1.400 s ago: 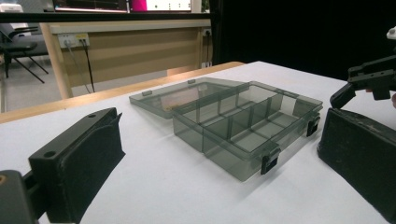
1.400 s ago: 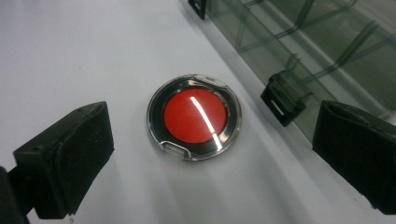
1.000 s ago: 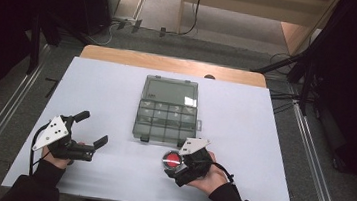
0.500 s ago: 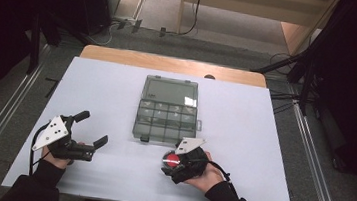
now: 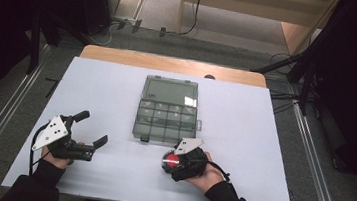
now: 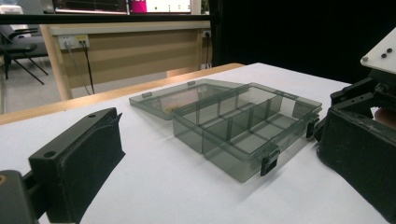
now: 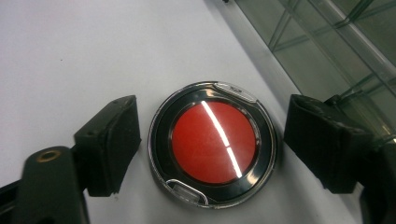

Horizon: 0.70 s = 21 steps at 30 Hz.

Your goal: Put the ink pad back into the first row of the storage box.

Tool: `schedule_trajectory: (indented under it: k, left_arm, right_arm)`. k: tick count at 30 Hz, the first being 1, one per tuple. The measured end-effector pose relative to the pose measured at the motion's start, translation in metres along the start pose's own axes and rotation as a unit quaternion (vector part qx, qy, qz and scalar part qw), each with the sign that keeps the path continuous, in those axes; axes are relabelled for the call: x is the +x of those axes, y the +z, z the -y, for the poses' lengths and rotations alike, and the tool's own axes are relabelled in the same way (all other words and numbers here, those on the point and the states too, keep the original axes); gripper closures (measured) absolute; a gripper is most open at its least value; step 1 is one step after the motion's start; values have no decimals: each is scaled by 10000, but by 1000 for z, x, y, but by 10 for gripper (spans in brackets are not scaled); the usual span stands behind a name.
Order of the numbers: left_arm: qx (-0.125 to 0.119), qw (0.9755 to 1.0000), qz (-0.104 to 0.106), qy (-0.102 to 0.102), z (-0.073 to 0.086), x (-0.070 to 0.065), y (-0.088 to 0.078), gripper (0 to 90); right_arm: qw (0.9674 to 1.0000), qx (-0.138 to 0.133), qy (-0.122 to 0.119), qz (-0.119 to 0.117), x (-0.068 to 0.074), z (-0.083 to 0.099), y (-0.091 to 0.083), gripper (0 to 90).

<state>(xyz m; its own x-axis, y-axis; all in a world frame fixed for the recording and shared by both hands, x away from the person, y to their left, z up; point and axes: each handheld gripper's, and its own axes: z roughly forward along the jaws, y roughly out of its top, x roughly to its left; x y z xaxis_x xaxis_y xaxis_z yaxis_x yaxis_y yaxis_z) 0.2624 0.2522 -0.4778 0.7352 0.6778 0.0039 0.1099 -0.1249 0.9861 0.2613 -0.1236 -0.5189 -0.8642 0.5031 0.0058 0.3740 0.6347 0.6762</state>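
Bracketing the round red-centred disc [image 7: 214, 143], the right tongs [image 5: 172, 161] stand released, one jaw at the disc's 9 o'clock and the other at its 3 o'clock in the right gripper view, each just clear of the black-and-clear rim. The disc lies flat on the white tabletop [image 5: 263, 139]; being round, it offers no long axis, so any diameter would serve for a pinch. From above, it sits at about 6 o'clock from the grey compartment box [image 5: 168, 110], just off the box's near edge, with the box's lid lying open and flat toward 12 o'clock. The box's corner latch lies near the 3 o'clock jaw, and closing could nudge it; that is my reading, not something seen.

The left tongs [image 5: 92, 130] are also released, jaws wide apart and grasping nothing, well off at 9 o'clock from the disc and aimed toward the box. The right hand [image 5: 204, 172] is plainly the nearer one, so a squeeze there looks like the next step.
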Motion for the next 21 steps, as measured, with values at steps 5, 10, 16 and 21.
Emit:
schedule_trajectory:
  k: [5, 10, 16, 21]
  left_arm:
    - [3, 10000, -2, 3, 0, 0, 0, 0]
    - [-2, 10000, -3, 2, 0, 0, 0, 0]
    - [-3, 10000, 4, 0, 0, 0, 0, 0]
    - [-38, 10000, 21, 5, 0, 0, 0, 0]
  right_arm:
    - [10000, 38, 60, 31, 1, 0, -1, 303]
    - [10000, 35, 42, 54, 1, -1, -1, 307]
    - [9999, 45, 104, 74, 1, -3, -3, 308]
    - [9999, -102, 91, 47, 1, -6, -8, 308]
